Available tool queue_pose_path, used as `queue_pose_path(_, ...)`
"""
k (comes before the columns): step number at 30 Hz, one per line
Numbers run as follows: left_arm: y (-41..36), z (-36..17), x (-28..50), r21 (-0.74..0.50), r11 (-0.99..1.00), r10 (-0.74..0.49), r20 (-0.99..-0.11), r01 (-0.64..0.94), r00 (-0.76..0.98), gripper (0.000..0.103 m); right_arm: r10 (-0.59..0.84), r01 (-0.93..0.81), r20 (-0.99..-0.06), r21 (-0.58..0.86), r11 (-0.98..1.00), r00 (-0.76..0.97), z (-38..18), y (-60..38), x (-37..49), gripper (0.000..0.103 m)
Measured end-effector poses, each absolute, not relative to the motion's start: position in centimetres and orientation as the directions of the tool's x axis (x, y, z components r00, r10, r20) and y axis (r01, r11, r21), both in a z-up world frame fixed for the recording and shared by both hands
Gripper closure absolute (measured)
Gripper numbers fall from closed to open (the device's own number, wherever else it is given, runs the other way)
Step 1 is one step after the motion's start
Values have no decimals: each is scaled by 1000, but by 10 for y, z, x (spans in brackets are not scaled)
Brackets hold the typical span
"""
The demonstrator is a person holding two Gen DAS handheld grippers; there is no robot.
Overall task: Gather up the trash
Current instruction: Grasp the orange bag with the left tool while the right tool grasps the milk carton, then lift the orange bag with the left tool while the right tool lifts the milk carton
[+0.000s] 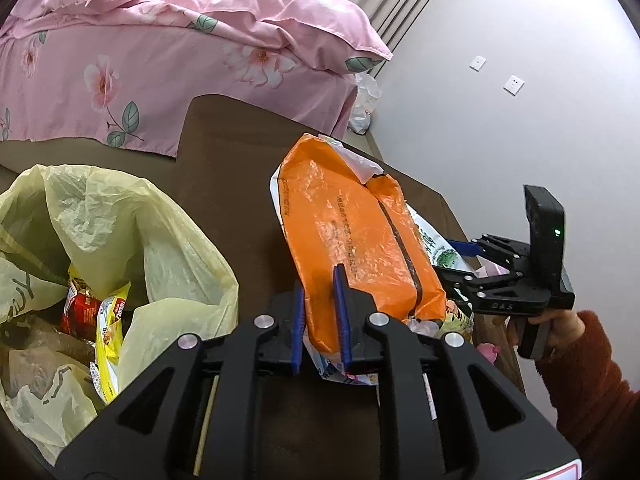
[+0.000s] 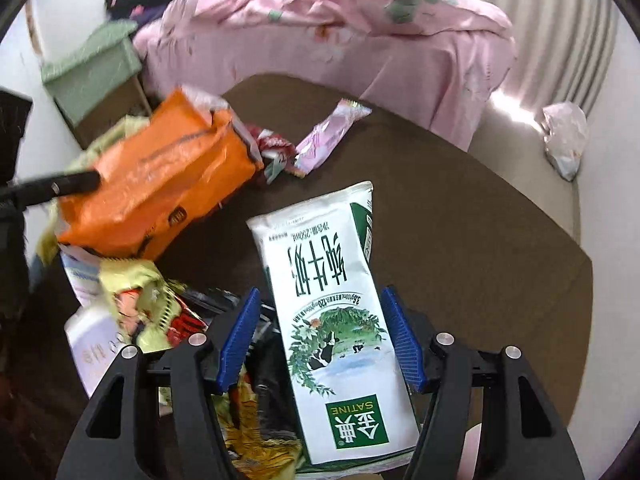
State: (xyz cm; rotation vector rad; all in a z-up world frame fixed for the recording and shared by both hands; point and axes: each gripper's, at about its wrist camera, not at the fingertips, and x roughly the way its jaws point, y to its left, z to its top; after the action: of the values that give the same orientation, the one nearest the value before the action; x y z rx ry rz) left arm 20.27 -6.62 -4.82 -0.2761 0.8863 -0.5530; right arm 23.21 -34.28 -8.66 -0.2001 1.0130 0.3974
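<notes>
A: What does the left gripper [image 1: 322, 312] have?

B: Its blue fingers [image 1: 342, 316] are clenched on the near end of an orange plastic package [image 1: 352, 236], at the centre of the left wrist view. The package slants up and away over the brown tabletop [image 1: 232, 152].

A: And the bin bag?

B: A pale yellow trash bag [image 1: 132, 216] gapes open at lower left of that frame, just beside the gripper. Inside lie a red wrapper [image 1: 80, 308] and a yellow wrapper [image 1: 110, 328].

A: The right gripper [image 2: 320, 344]?

B: Released, jaws spread wide on either side of a white-and-green milk carton [image 2: 332, 320] at lower centre of the right wrist view. I cannot tell whether the pads touch it. The carton lies flat, printed face up.

A: Anything else on the table?

B: A pink snack wrapper [image 2: 328, 136] sits at upper centre of the right view, with a crumpled red wrapper [image 2: 272, 144] just beside it. More mixed wrappers [image 2: 144, 300] are heaped at lower left, under the orange package.

A: Background?

B: A bed with pink floral bedding [image 1: 160, 40] across the top, and a green nightstand [image 2: 96, 72] at upper left of the right view.
</notes>
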Motion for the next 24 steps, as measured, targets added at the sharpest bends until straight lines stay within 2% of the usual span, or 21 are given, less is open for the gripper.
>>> queue_pose_path(4, -69, -50, 204, -450, 829, -559, -659, 332, 503, 83, 257, -419, -874, 69, 905, 412, -91, -343, 255, 44)
queue_pose_path(7, -68, -49, 204, -465, 822, -569, -653, 330, 500, 75, 218, -435, -896, 31, 900, 388, -97, -336, 261, 44)
queue_pose_path(8, -66, -49, 203, -472, 818, -574, -648, 329, 500, 73, 205, -434, -893, 12, 901, 400, -95, -335, 259, 46)
queue_pose_path(9, -65, -48, 202, -480, 814, -580, -641, 327, 502, 69, 191, -429, -888, -8, 903, 419, -93, -334, 255, 51)
queue_pose_path(11, -61, -47, 200, -498, 805, -592, -628, 323, 506, 67, 191, -398, -857, -19, 917, 479, -81, -338, 239, 55)
queue_pose_path(15, -60, -50, 202, -527, 796, -599, -621, 296, 505, 65, 250, -304, -751, 69, 950, 611, -49, -361, 198, 55)
queue_pose_path(18, -66, -56, 208, -557, 790, -602, -627, 256, 494, 65, 273, -235, -667, 150, 961, 693, -31, -377, 167, 55)
queue_pose_path(22, -76, -59, 213, -586, 775, -618, -625, 237, 477, 65, 268, -200, -594, 180, 963, 758, -16, -382, 131, 56)
queue_pose_path(23, -80, -58, 212, -586, 772, -624, -626, 247, 468, 69, 270, -197, -584, 187, 962, 765, -14, -382, 125, 56)
queue_pose_path(24, -84, -56, 211, -581, 771, -628, -629, 260, 459, 85, 267, -194, -572, 187, 963, 776, -11, -382, 116, 56)
